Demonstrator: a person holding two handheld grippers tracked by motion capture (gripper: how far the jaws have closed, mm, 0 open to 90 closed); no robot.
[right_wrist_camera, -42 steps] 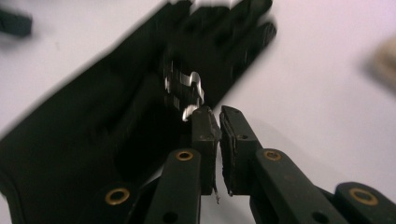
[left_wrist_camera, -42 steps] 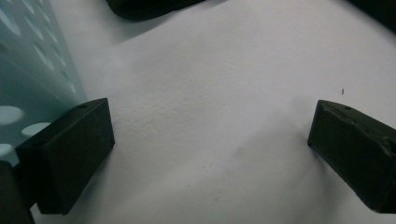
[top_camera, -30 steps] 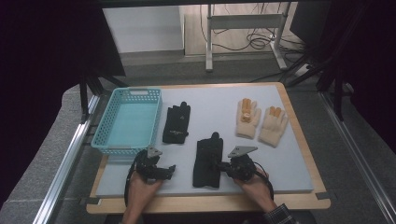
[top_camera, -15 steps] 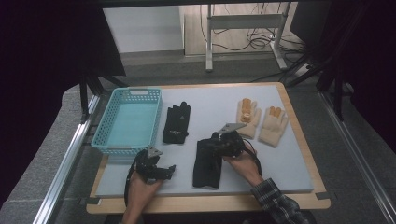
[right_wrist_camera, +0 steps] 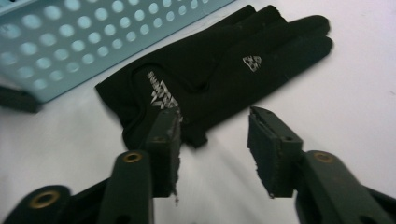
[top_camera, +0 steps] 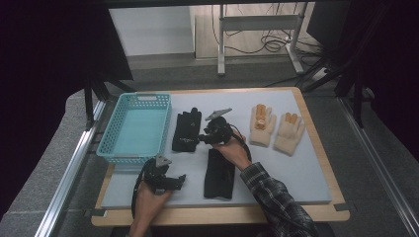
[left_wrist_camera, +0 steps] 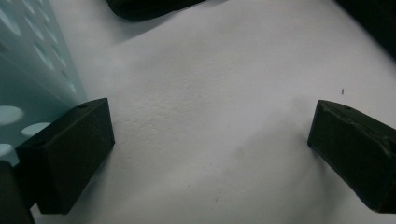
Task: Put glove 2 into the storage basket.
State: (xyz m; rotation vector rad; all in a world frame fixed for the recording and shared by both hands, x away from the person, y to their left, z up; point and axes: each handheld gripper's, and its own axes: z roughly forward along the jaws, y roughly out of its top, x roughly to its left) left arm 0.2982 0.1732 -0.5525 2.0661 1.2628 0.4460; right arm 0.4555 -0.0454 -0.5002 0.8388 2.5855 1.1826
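Note:
A black glove [top_camera: 186,129] [right_wrist_camera: 219,65] lies flat beside the teal basket [top_camera: 133,158] [right_wrist_camera: 93,42]. My right gripper [top_camera: 197,139] [right_wrist_camera: 214,126] hovers at this glove's cuff end. Its jaws have just been opening and stand apart with nothing between them; the cuff lies just past the left jaw. A second black glove [top_camera: 220,173] lies lengthwise near the table's front, under my right wrist. My left gripper [top_camera: 178,181] [left_wrist_camera: 210,135] rests open over bare white mat at the front left, next to the basket wall [left_wrist_camera: 32,70].
Two cream gloves with orange palms [top_camera: 262,124] [top_camera: 289,133] lie side by side at the right of the white mat [top_camera: 296,173]. The basket holds nothing. The wooden table edge [top_camera: 222,215] runs along the front.
My right gripper has moved away from the near black glove, up and left to the cuff of the glove beside the basket, and its jaws have opened. The left hand has stayed put.

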